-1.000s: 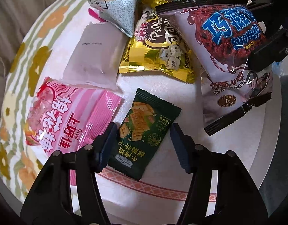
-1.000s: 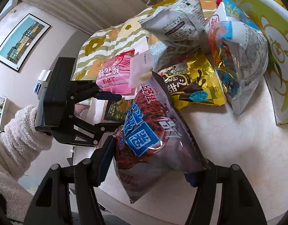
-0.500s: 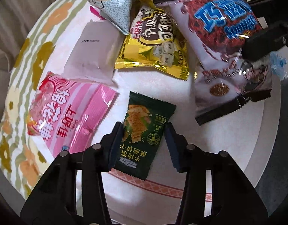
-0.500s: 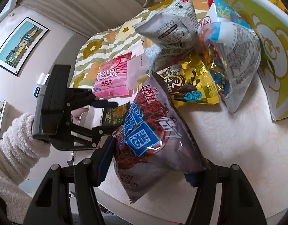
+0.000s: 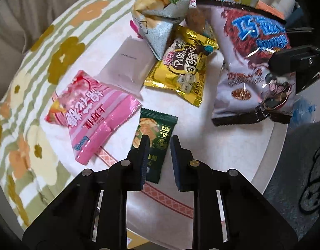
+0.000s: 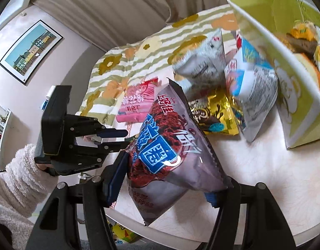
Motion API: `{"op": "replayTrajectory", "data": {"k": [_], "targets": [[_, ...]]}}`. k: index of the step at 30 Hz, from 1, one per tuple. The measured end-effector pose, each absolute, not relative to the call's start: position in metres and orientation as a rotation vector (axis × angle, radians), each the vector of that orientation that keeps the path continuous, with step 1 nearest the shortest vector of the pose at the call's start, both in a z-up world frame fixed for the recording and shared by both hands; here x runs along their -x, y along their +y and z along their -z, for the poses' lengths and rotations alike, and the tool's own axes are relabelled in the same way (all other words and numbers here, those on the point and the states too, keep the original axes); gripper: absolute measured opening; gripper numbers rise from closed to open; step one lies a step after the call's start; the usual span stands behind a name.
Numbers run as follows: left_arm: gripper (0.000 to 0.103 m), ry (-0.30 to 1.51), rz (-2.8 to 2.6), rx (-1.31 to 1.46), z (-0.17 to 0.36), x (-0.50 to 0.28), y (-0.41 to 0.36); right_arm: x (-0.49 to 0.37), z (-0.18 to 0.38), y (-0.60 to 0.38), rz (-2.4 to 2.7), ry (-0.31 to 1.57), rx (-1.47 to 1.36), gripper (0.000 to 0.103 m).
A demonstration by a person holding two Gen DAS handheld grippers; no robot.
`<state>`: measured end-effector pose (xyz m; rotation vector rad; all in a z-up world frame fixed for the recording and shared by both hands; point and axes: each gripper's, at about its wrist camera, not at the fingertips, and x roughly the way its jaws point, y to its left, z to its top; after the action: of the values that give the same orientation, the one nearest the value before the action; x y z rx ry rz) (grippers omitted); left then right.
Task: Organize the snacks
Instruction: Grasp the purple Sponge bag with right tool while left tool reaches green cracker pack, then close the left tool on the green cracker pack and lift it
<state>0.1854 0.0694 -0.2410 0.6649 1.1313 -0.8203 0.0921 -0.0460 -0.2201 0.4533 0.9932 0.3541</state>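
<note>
Left gripper (image 5: 158, 145) has narrowed around the green cracker packet (image 5: 154, 139) at 6 o'clock on the surface; fingers nearly pinching it, contact unclear. Right gripper (image 6: 166, 179) stays clamped on the purple chip bag (image 6: 170, 152), lifted. Box (image 6: 285, 48) at 2 o'clock likely next.

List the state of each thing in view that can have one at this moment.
left gripper: jaws narrowed around the green cracker packet, gap remains
green cracker packet: flat on table
right gripper: shut on the Sponge Crunch bag
Sponge Crunch bag: sealed, held up
pink bag: sealed, lying flat
gold bag: sealed, flat
yellow box: open
</note>
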Motion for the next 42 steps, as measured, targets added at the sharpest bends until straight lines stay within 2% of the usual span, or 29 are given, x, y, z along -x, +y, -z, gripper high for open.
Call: {"op": "replayTrajectory", "data": {"k": [3, 5, 6, 8, 9, 10, 11, 12, 17, 18, 19, 20, 24, 27, 34, 42], "targets": [[0.02, 1.145, 0.787, -0.706, 0.25, -0.187, 0.069, -0.089, 0.217, -0.045, -0.346, 0.986, -0.447, 0.06], [0.021, 1.218, 0.782, -0.707, 0.263, -0.196, 0.071, -0.089, 0.219, -0.044, -0.344, 0.987, -0.453, 0.06], [0.024, 1.238, 0.781, -0.706, 0.268, -0.199, 0.072, -0.087, 0.22, -0.044, -0.343, 0.988, -0.455, 0.06], [0.037, 1.268, 0.795, -0.697, 0.275, -0.206, 0.073, -0.087, 0.222, -0.043, -0.339, 0.989, -0.458, 0.06], [0.059, 1.285, 0.809, -0.686, 0.278, -0.207, 0.074, -0.086, 0.222, -0.041, -0.337, 0.989, -0.461, 0.06], [0.087, 1.303, 0.823, -0.671, 0.28, -0.211, 0.074, -0.087, 0.223, -0.04, -0.334, 0.989, -0.465, 0.06], [0.094, 1.304, 0.83, -0.662, 0.281, -0.214, 0.074, -0.088, 0.223, -0.04, -0.332, 0.989, -0.468, 0.06], [0.095, 1.287, 0.831, -0.672, 0.28, -0.216, 0.074, -0.088, 0.224, -0.041, -0.329, 0.988, -0.471, 0.06], [0.094, 1.318, 0.885, -0.734, 0.29, -0.221, 0.067, -0.088, 0.225, -0.047, -0.307, 0.983, -0.489, 0.06], [0.086, 1.322, 0.891, -0.757, 0.293, -0.221, 0.065, -0.088, 0.225, -0.047, -0.302, 0.983, -0.491, 0.06], [0.071, 1.332, 0.897, -0.782, 0.298, -0.224, 0.06, -0.088, 0.225, -0.047, -0.298, 0.982, -0.493, 0.06], [0.066, 1.355, 0.902, -0.81, 0.303, -0.225, 0.058, -0.088, 0.225, -0.048, -0.292, 0.98, -0.495, 0.06], [0.059, 1.331, 0.934, -0.872, 0.305, -0.221, 0.054, -0.088, 0.225, -0.049, -0.279, 0.977, -0.507, 0.06], [0.041, 1.31, 0.943, -0.908, 0.303, -0.217, 0.053, -0.088, 0.225, -0.048, -0.273, 0.979, -0.513, 0.06], [0.041, 1.32, 0.905, -0.832, 0.297, -0.221, 0.06, -0.091, 0.22, -0.045, -0.264, 0.981, -0.509, 0.06], [0.041, 1.261, 0.867, -0.682, 0.236, -0.223, 0.07, -0.089, 0.179, -0.047, -0.277, 0.937, -0.477, 0.06]]}}
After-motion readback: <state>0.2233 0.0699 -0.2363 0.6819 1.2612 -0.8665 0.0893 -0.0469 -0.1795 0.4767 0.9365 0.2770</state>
